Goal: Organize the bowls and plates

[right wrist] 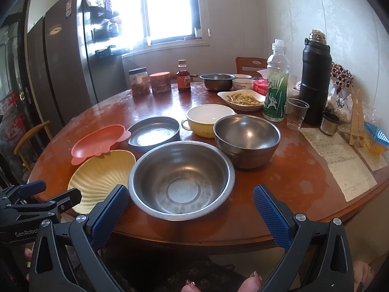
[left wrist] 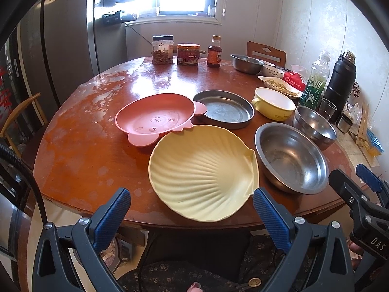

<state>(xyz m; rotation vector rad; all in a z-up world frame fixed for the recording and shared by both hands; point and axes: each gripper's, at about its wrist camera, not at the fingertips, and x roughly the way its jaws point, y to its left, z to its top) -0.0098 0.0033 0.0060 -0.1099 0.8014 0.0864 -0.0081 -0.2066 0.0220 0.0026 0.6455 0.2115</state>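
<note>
A yellow shell-shaped plate (left wrist: pixel 204 172) (right wrist: pixel 102 177) lies at the table's near edge. Behind it lie a pink animal-shaped plate (left wrist: pixel 155 118) (right wrist: pixel 97 142) and a round metal pan (left wrist: pixel 225 109) (right wrist: pixel 153 133). To the right stand a large steel bowl (left wrist: pixel 291 158) (right wrist: pixel 181 180), a smaller steel bowl (left wrist: pixel 314 125) (right wrist: pixel 245 138) and a yellow handled bowl (left wrist: pixel 273 103) (right wrist: pixel 206 119). My left gripper (left wrist: pixel 192 206) is open and empty, just short of the shell plate. My right gripper (right wrist: pixel 190 204) is open and empty, in front of the large steel bowl.
At the back of the round wooden table (left wrist: pixel 80 150) stand jars (left wrist: pixel 162 50), a sauce bottle (left wrist: pixel 214 52), another steel bowl (left wrist: pixel 246 63) and a dish of food (right wrist: pixel 243 99). On the right are a green bottle (right wrist: pixel 276 82), black flask (right wrist: pixel 314 77), plastic cup (right wrist: pixel 296 113) and paper (right wrist: pixel 338 155).
</note>
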